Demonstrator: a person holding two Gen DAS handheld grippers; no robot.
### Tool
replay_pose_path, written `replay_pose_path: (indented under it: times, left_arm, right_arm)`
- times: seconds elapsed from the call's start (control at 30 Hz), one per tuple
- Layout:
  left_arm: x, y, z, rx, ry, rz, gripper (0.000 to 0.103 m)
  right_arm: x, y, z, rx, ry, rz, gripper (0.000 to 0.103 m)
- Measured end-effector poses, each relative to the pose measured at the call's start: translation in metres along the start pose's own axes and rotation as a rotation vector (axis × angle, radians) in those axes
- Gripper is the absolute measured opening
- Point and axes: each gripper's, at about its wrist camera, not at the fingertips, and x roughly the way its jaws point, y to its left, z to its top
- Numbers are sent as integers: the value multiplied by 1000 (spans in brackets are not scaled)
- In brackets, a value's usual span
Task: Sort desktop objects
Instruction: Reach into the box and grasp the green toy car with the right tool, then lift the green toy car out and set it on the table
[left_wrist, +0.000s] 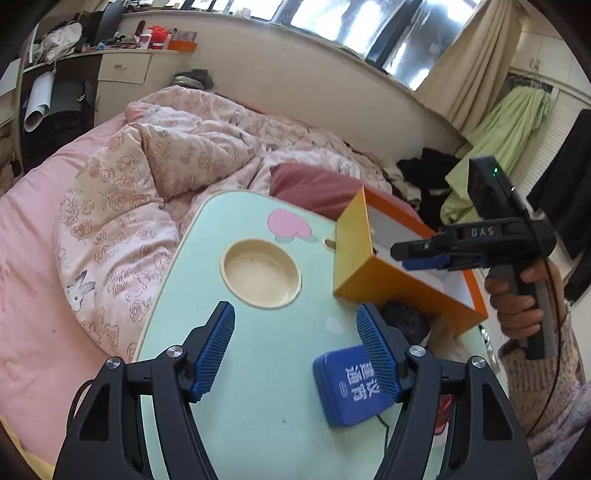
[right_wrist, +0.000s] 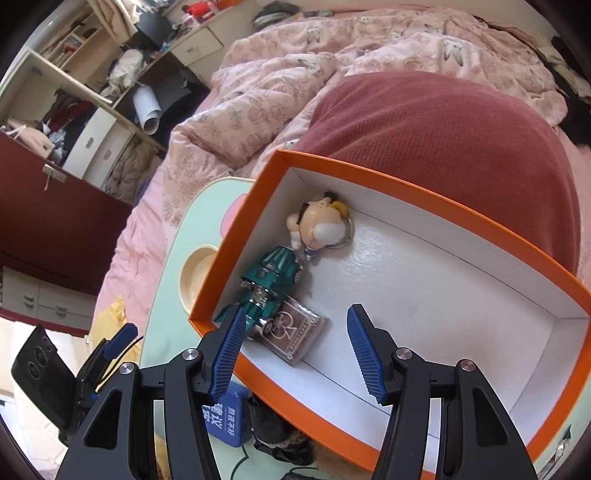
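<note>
Mint lap tabletop (left_wrist: 258, 369) on bed. Orange box (right_wrist: 424, 206) holds figurine (right_wrist: 317, 225), toy car (right_wrist: 273, 273), card deck (right_wrist: 295, 332); blue tin (left_wrist: 347, 387) remains, I judge. Left claw (left_wrist: 295, 347) and right claw (right_wrist: 295, 350) both agape, empty.

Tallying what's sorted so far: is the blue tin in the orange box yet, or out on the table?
Out. The blue tin lies on the green table, outside the orange box, near the open left gripper.

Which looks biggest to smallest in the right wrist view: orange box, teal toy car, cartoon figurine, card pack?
1. orange box, by far the largest.
2. teal toy car.
3-4. card pack and cartoon figurine look about alike; the pack lies nearer the camera, so I won't rank them.
</note>
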Motion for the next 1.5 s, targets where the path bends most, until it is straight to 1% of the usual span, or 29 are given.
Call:
replay_pose_path:
  times: [0.03, 0.13, 0.23, 0.3, 0.33, 0.43, 0.47, 0.53, 0.57, 0.6, 0.63, 0.73, 0.77, 0.87, 1.03, 1.17, 1.23, 1.3, 1.4, 1.5]
  left_arm:
    - [0, 2, 2, -7, -12, 3, 76]
    - [1, 5, 6, -9, -31, 16, 76]
    - [5, 6, 10, -7, -37, 38, 76]
    - [8, 7, 11, -15, -35, 31, 76]
    - [10, 8, 12, -22, -29, 25, 76]
    - [18, 10, 13, -41, -5, 3, 76]
    - [20, 10, 14, -46, -1, -2, 76]
    - [23, 9, 14, -51, 5, -12, 76]
    - [24, 8, 14, -54, 8, -17, 76]
    - [25, 8, 14, -57, 11, -22, 76]
    - [26, 7, 14, -58, 15, -26, 76]
    - [28, 5, 15, -54, 25, -27, 76]
    - [29, 4, 15, -50, 26, -22, 76]
    - [29, 4, 15, -45, 29, -13, 76]
    - [28, 2, 17, -39, 26, -21, 76]
    - [30, -6, 22, -32, 39, -39, 76]
    - [32, -12, 26, -30, 46, -50, 76]
    - [31, -21, 30, -15, 40, -61, 76]
    - [30, -31, 37, 10, 29, -72, 76]
    - [34, -43, 46, 38, 44, -81, 76]
  right_arm:
    - [1, 1, 2, -4, 2, 4, 57]
    - [5, 5, 6, -13, 10, 13, 57]
    - [12, 8, 10, -24, 16, -5, 57]
    - [18, 8, 13, -19, 31, -5, 56]
    - [23, 7, 15, -13, 41, 8, 56]
    - [37, 5, 20, -4, 55, 11, 55]
    - [40, 3, 20, 3, 52, 20, 56]
    - [44, -1, 21, 22, 54, 67, 55]
    - [44, -3, 22, 25, 53, 89, 49]
    - [44, -5, 22, 31, 54, 125, 34]
    - [43, -10, 22, 55, 61, 183, 34]
    - [38, -26, 21, 105, 73, 189, 33]
    - [35, -33, 19, 119, 73, 182, 33]
    - [18, -48, 9, 133, 45, 117, 31]
    - [-13, -62, -9, 150, -22, 150, 31]
    - [-40, -63, -24, 129, -80, 223, 31]
    - [-53, -61, -34, 100, -126, 234, 31]
    - [-67, -56, -47, 58, -162, 233, 31]
    - [-79, -50, -68, 5, -173, 231, 31]
    - [-85, -42, -92, -29, -182, 171, 32]
